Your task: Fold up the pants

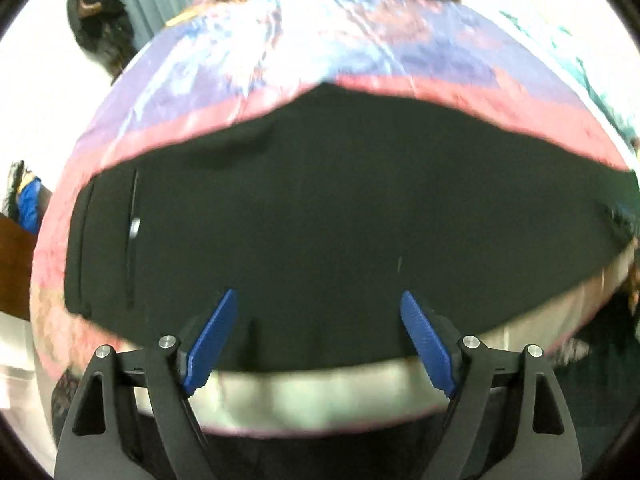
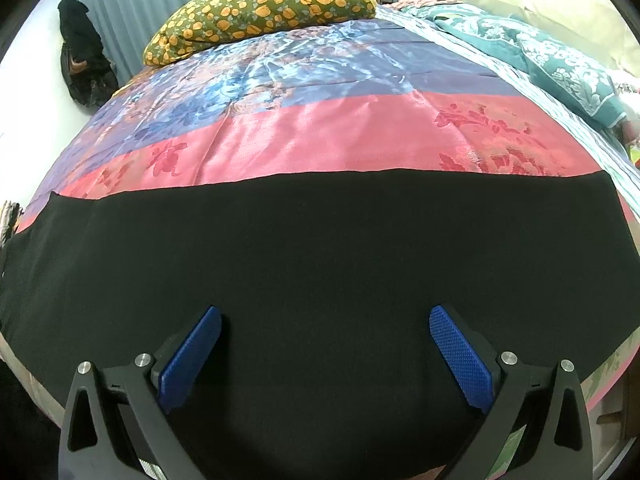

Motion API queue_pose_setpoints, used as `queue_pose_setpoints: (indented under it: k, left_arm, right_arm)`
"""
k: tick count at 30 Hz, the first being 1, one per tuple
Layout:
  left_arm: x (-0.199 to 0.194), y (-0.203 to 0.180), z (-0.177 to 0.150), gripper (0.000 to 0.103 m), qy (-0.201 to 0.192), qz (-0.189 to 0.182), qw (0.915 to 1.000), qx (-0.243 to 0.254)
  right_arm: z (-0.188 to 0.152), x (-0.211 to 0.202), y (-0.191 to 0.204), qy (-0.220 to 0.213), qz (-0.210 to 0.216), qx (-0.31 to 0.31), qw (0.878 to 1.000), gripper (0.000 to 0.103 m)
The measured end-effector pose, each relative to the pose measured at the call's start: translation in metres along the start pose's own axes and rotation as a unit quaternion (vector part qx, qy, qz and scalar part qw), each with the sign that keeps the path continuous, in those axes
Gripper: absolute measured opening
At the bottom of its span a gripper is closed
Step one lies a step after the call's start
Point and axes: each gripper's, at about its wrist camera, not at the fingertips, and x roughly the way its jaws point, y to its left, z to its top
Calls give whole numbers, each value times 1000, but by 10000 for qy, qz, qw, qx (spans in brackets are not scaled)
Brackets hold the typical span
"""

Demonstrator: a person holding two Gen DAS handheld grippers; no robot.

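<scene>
On the bedspread (image 2: pixel 280 136), black pants (image 2: pixel 304 248) lie flat, smooth

Left gripper (image 1: pixel 318 300): two black plastic finger arms, triangular cutouts near the outer edges, blue ribbed pads (image 1: pixel 212 340) on the inner faces, four round silver pin heads across the linkage tops, thin black crossbars behind the pads; this view is slightly blurred

Right gripper (image 2: pixel 325 316): same build, black arms with triangular cutouts, blue pads (image 2: pixel 460 356) with a fine diamond-knurl texture, four silver pin heads, small white tick marks on the crossbars near the pad mounts
</scene>
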Motion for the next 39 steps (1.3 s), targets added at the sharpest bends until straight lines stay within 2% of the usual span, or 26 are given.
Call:
queue_pose_setpoints:
  k: [3, 5, 6, 9, 12, 15, 25, 34, 39]
  left_arm:
    - [19, -15, 8, 86, -178, 149, 9997, 119]
    - [48, -26, 4, 85, 273, 458, 9974, 475]
    - [47, -24, -2, 85, 201, 446, 9980, 392]
    - [30, -8, -17, 85, 427, 277, 9987, 28]
    - [14, -2, -32, 86, 420, 308, 9986, 27]
    - [2, -11, -36, 88, 293, 407, 9987, 129]
    - [4, -59, -5, 89, -23, 959, 9939, 538]
    - [4, -69, -2, 90, -21, 1060, 9923, 636]
    - [8, -80, 4, 90, -57, 839, 9951, 522]
  right_arm:
    - [0, -1, 0, -12, -31, 7, 10000, 103]
    - [-1, -1, 0, -19, -9, -1, 10000, 103]
    - [-1, -2, 0, -21, 10, -19, 10000, 103]
    - [-3, -4, -1, -30, 76, -62, 9999, 103]
    - [-4, -4, -2, -50, 104, -93, 9999, 103]
    - [-4, -3, -1, -42, 76, -84, 9999, 103]
    - [-5, -4, -1, -67, 66, -90, 9999, 103]
    - [-5, -4, -1, -89, 49, -93, 9999, 103]
    - [-6, -4, 0, -121, 62, -99, 9999, 103]
